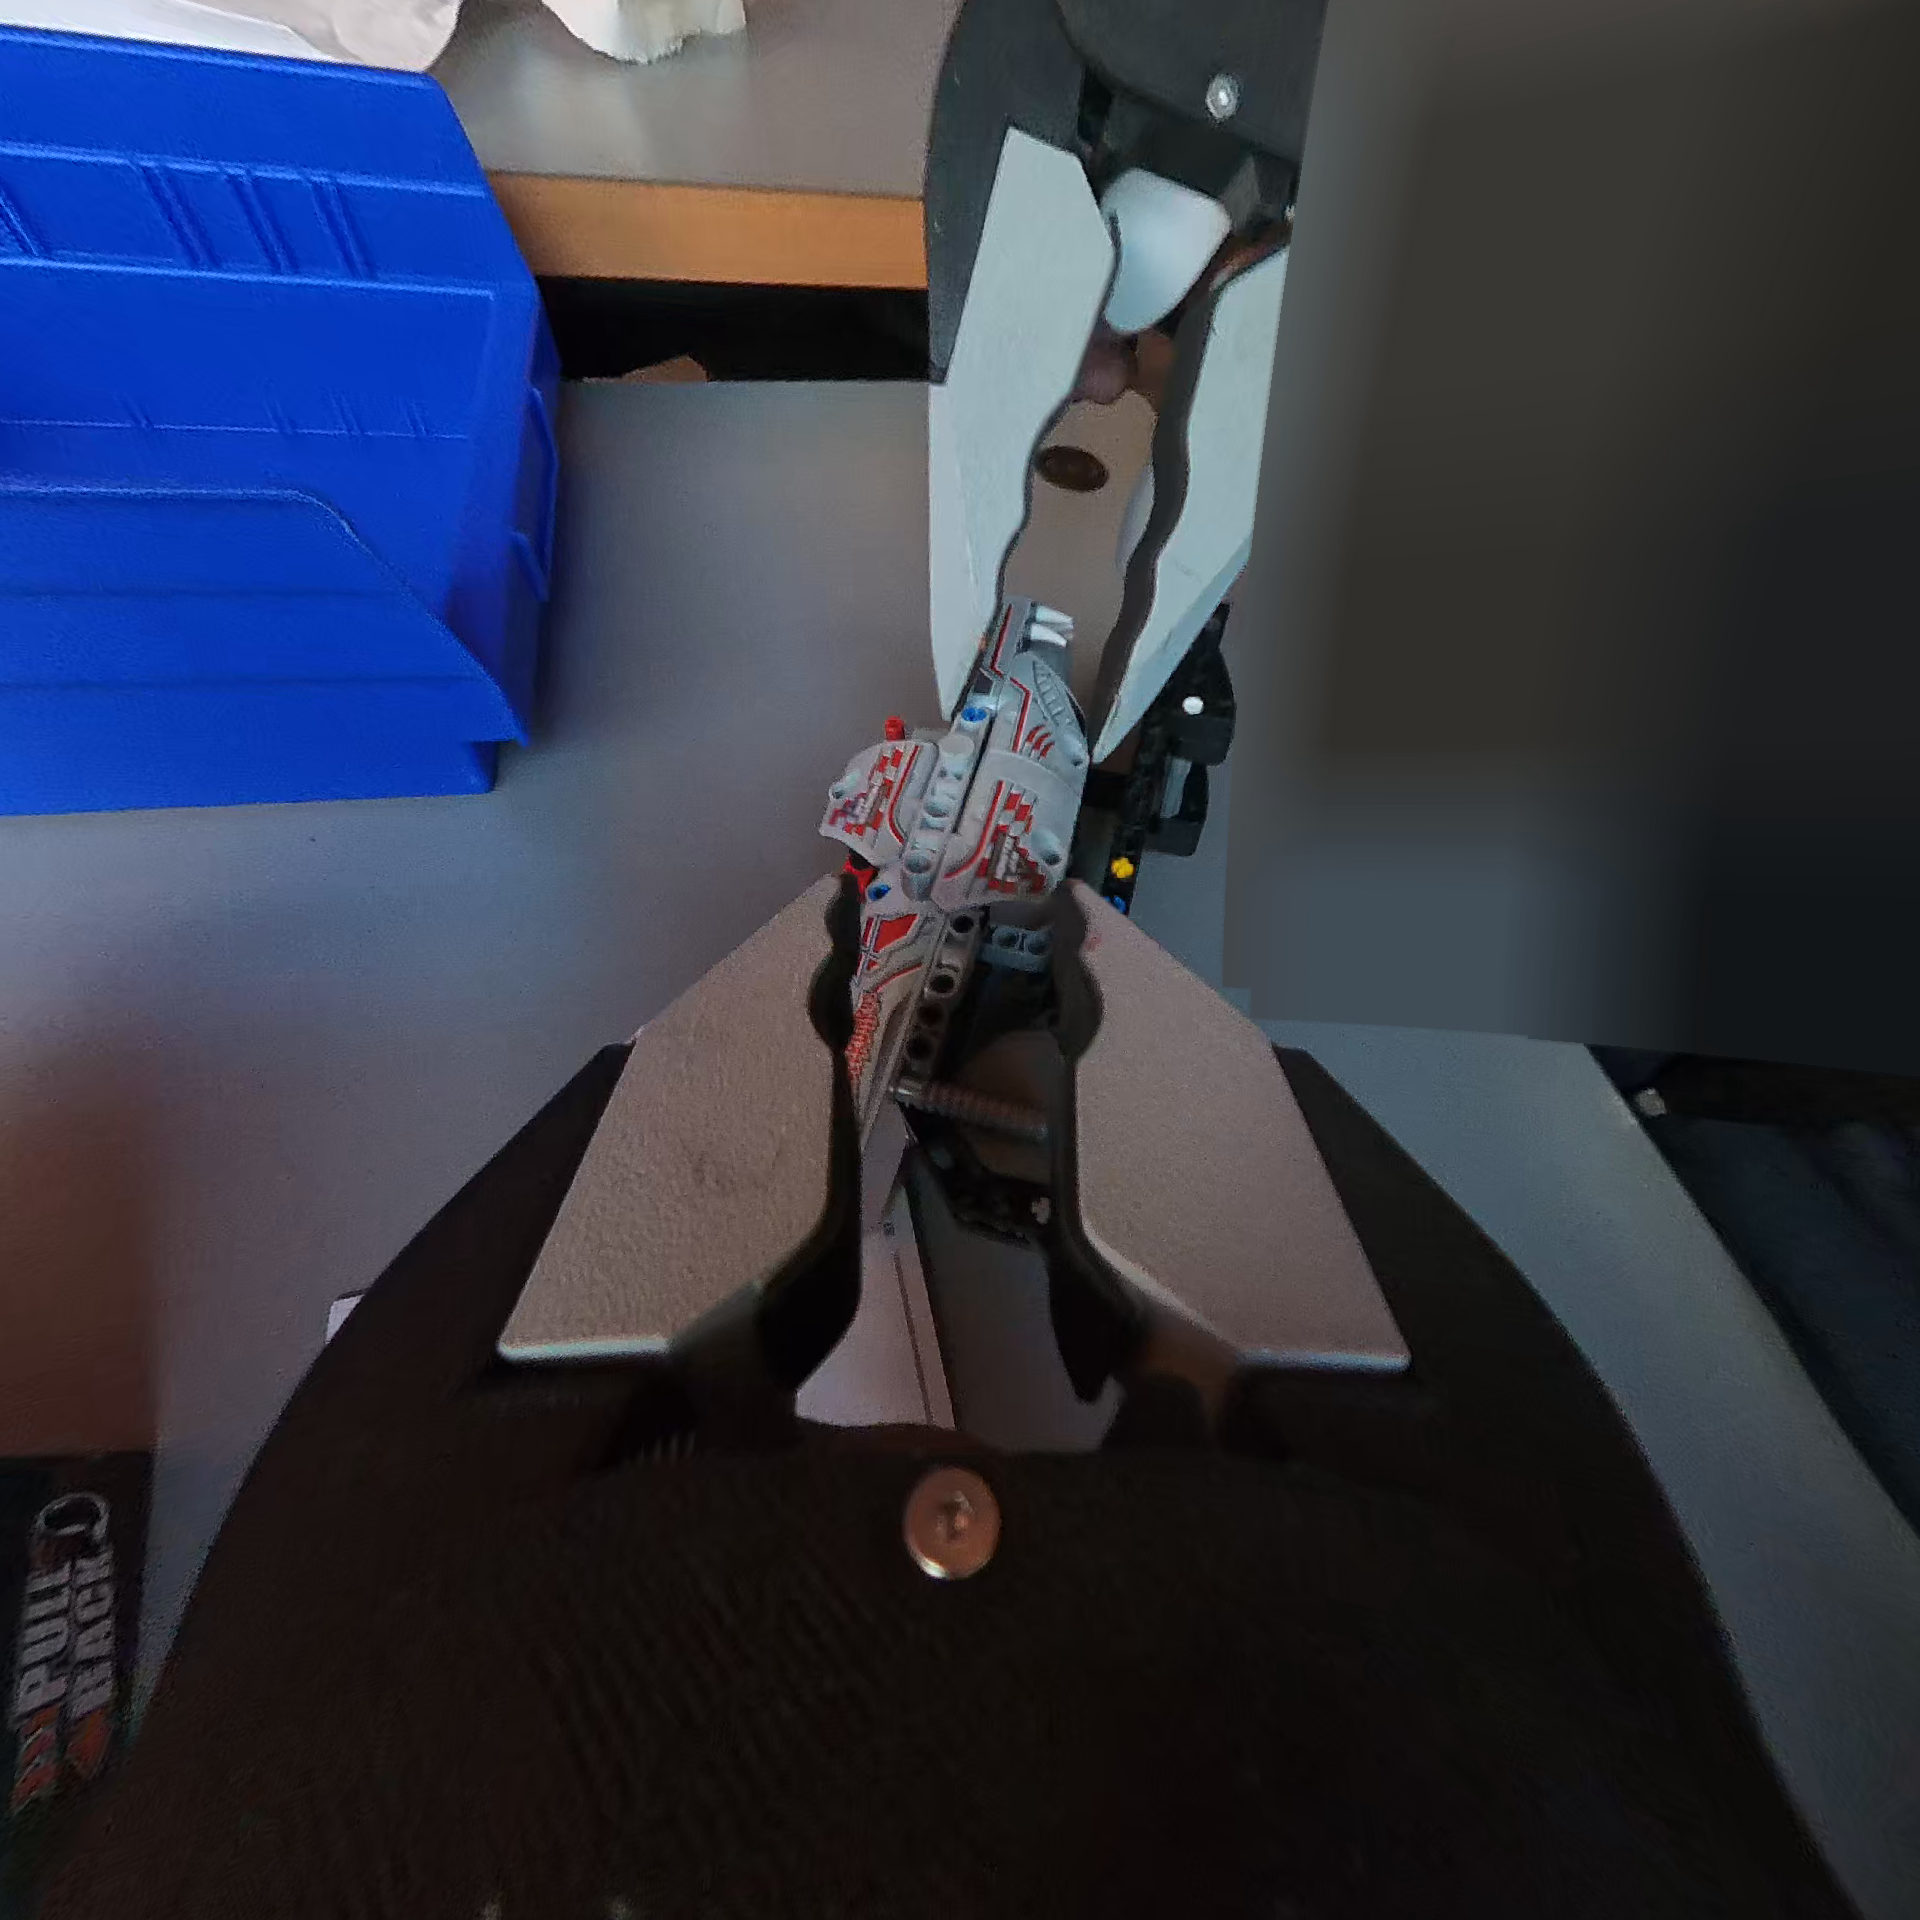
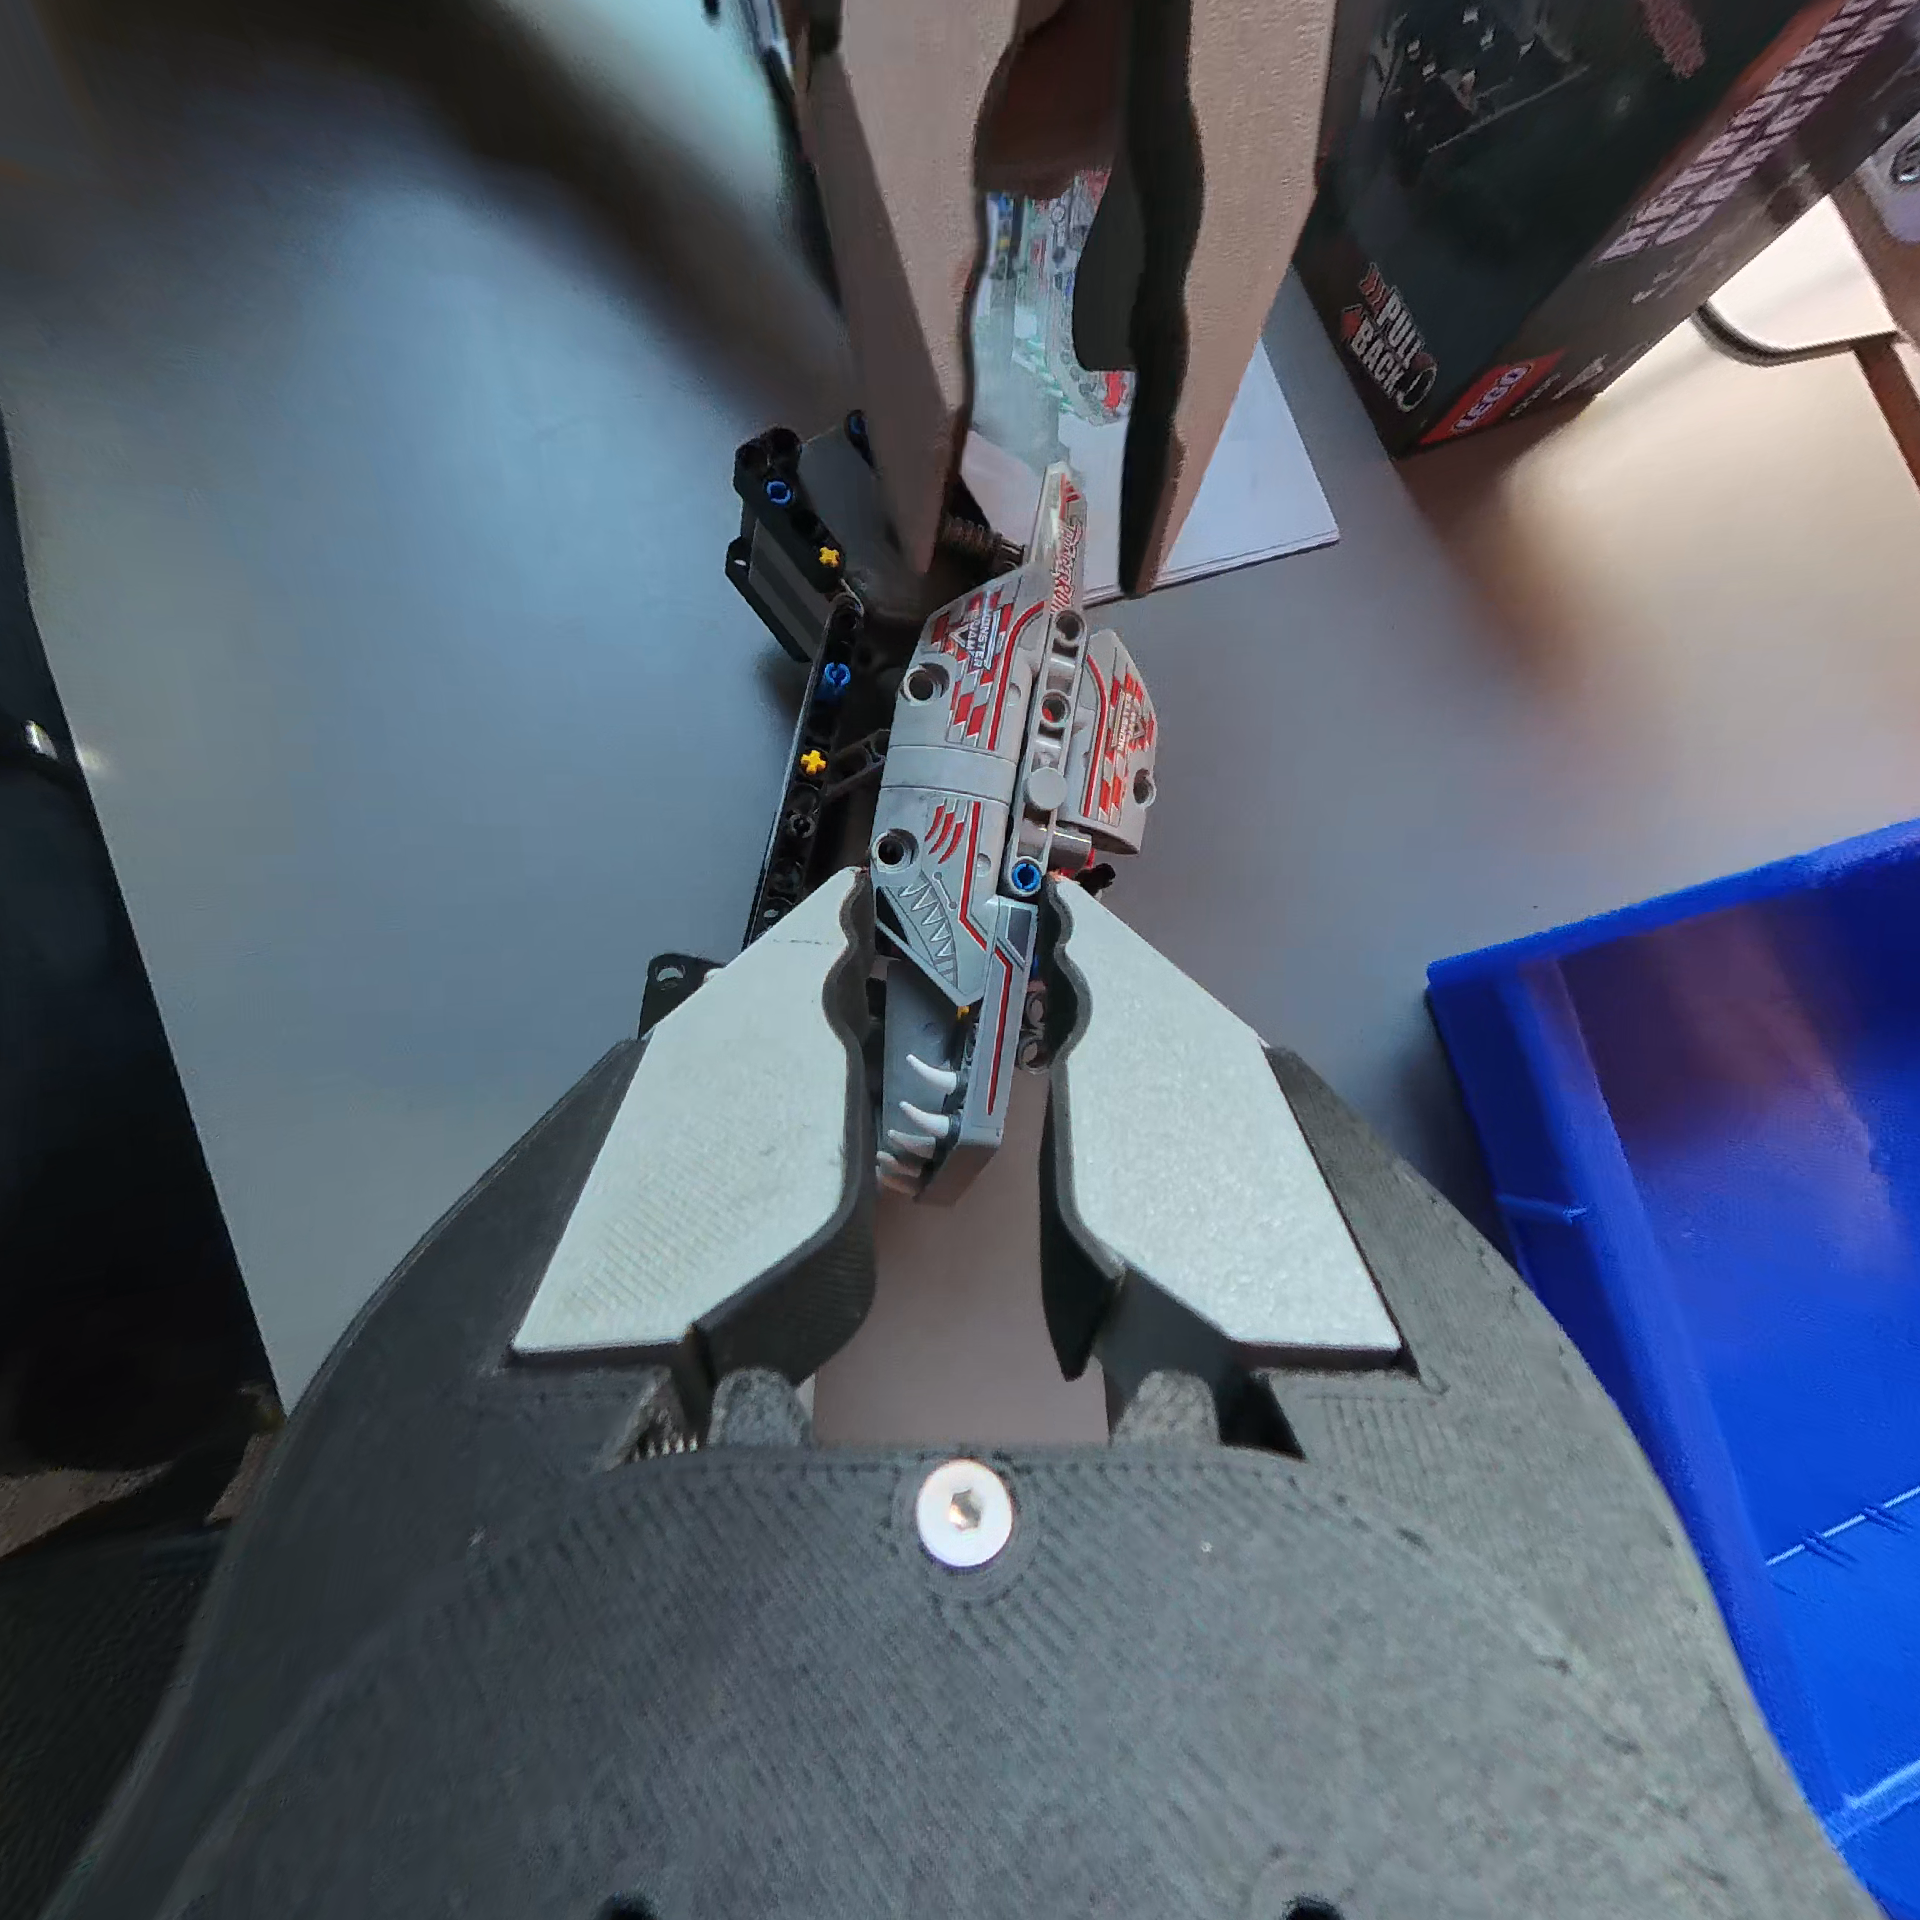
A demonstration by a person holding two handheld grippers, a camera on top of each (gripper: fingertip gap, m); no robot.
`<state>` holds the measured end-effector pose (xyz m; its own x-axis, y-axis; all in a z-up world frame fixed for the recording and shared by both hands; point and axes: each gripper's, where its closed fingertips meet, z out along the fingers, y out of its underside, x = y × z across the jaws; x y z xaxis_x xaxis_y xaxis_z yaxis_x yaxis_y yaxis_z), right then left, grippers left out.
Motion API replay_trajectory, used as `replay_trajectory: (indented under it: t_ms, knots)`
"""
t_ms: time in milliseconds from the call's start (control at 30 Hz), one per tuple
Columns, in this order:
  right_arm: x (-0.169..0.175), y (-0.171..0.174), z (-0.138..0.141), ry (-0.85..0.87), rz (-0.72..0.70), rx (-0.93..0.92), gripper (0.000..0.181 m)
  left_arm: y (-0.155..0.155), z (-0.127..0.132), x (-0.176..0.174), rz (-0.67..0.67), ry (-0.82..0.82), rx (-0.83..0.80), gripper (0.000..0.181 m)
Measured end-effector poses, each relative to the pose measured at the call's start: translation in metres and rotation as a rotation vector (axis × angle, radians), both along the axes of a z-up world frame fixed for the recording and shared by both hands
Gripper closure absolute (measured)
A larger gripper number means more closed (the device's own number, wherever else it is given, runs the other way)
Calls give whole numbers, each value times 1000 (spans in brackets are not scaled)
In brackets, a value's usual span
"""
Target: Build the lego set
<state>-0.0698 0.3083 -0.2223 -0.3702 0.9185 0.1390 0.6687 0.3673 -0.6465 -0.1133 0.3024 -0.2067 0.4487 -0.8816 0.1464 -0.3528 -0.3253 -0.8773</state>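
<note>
The lego model (image 1: 956,810) is a grey shark-faced body with red markings, white teeth and a black beam frame with blue and yellow pins. It hangs above the grey table (image 1: 717,582) between both grippers. My left gripper (image 1: 961,904) is shut on its tail end, with black beams and a spring between the fingers. The right gripper (image 1: 1029,727) reaches in from the top and grips the far end. In the right wrist view my right gripper (image 2: 954,894) is shut on the toothed head of the model (image 2: 997,748). The left gripper (image 2: 1034,571) holds the far end from above.
A blue plastic bin (image 1: 260,416) stands at the left, and at the right in the right wrist view (image 2: 1714,1247). The dark lego box (image 2: 1558,208) lies at the upper right, with an instruction booklet (image 2: 1247,488) beside it. White crumpled material (image 1: 665,26) lies at the back. The left gripper's tips are roughly 6 centimetres from the right gripper's.
</note>
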Motion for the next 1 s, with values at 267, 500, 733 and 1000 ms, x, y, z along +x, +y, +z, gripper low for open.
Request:
replay_trajectory:
  t_ms: [267, 500, 733, 1000]
  knots:
    - [-1, 1, -1, -83, 8, 10, 152, -3, -10, 1, -97, 7, -48, 152]
    - [-1, 0, -2, -98, 29, 14, 152, -2, -20, -20, -75, 106, -82, 141]
    - [-3, -3, -3, -200, 67, 34, 153, -10, -37, -26, -76, 111, -218, 141]
    - [-2, -11, -4, -261, 105, 24, 153, -15, -43, -14, -60, 145, -211, 157]
